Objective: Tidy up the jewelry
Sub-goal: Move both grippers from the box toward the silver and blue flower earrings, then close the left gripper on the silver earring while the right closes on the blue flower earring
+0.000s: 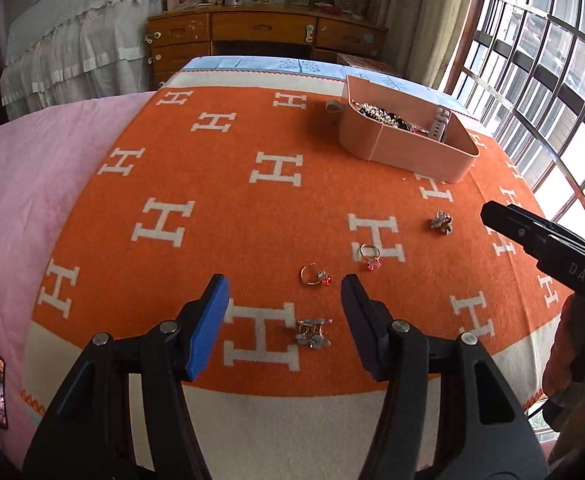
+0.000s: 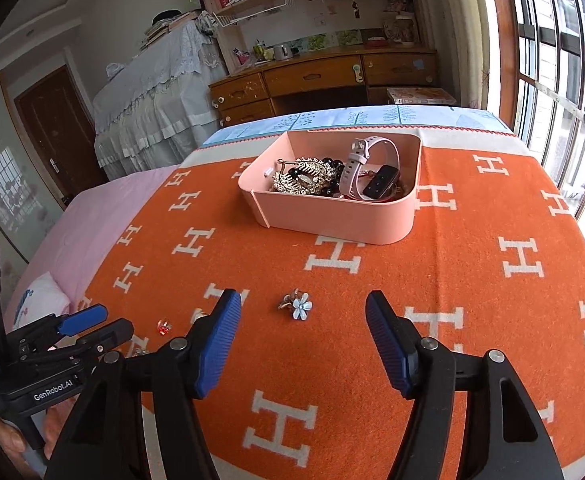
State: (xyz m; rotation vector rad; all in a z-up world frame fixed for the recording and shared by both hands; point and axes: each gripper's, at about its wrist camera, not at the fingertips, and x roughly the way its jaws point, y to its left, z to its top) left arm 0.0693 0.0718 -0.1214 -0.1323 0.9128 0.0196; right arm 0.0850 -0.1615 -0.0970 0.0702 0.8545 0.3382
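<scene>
Left gripper is being held wide open, empty, low over the blanket on the bed. A silver clip is lying between its fingers; a red-stone ring is lying just ahead, a pink-stone ring further right. Right gripper is also being held wide open, empty, with a blue flower piece sitting between its fingers. The pink box, already holding a watch and brooches, is sitting well beyond. Judgement: each gripper is best being lowered squarely until the fingers straddle the piece, then closed gently so blanket pile is not being pinched.
</scene>
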